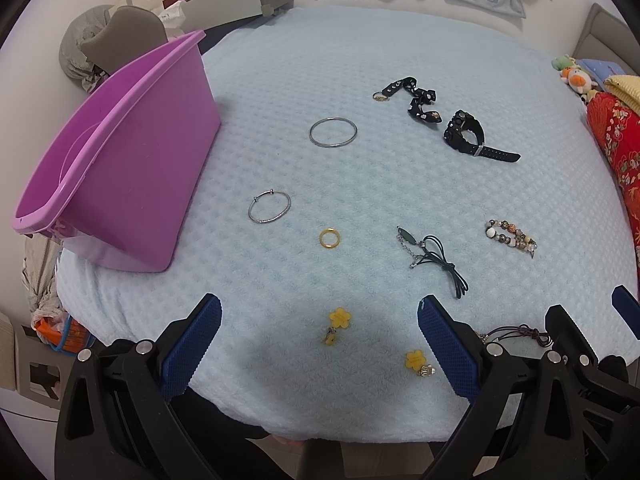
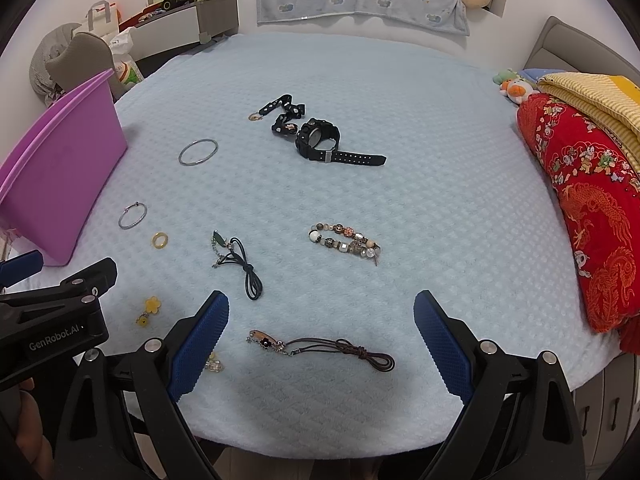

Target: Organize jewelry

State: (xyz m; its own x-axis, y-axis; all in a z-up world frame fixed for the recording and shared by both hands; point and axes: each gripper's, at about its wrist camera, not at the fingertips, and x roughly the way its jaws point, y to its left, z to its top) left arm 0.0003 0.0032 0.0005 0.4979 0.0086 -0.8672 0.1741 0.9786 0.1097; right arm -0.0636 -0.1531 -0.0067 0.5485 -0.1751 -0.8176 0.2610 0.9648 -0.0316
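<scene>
Jewelry lies spread on a light blue blanket (image 1: 360,40). In the left wrist view: a large silver bangle (image 1: 333,132), a smaller silver bangle (image 1: 269,207), a gold ring (image 1: 329,237), a green cord pendant (image 1: 434,258), a beaded bracelet (image 1: 510,236), a black watch (image 1: 466,134), a black dotted strap (image 1: 412,98) and two yellow flower earrings (image 1: 339,322). My left gripper (image 1: 320,344) is open just above the near earring. In the right wrist view, my right gripper (image 2: 322,336) is open over a brown cord necklace (image 2: 320,348). A purple tub (image 1: 116,160) stands at the left.
A red patterned quilt (image 2: 580,208) and folded yellow cloth (image 2: 592,92) line the right edge. Plush toys (image 2: 514,86) sit at the far right. A grey drawer unit (image 2: 180,28) and bags stand beyond the far left. The blanket's front edge lies just under both grippers.
</scene>
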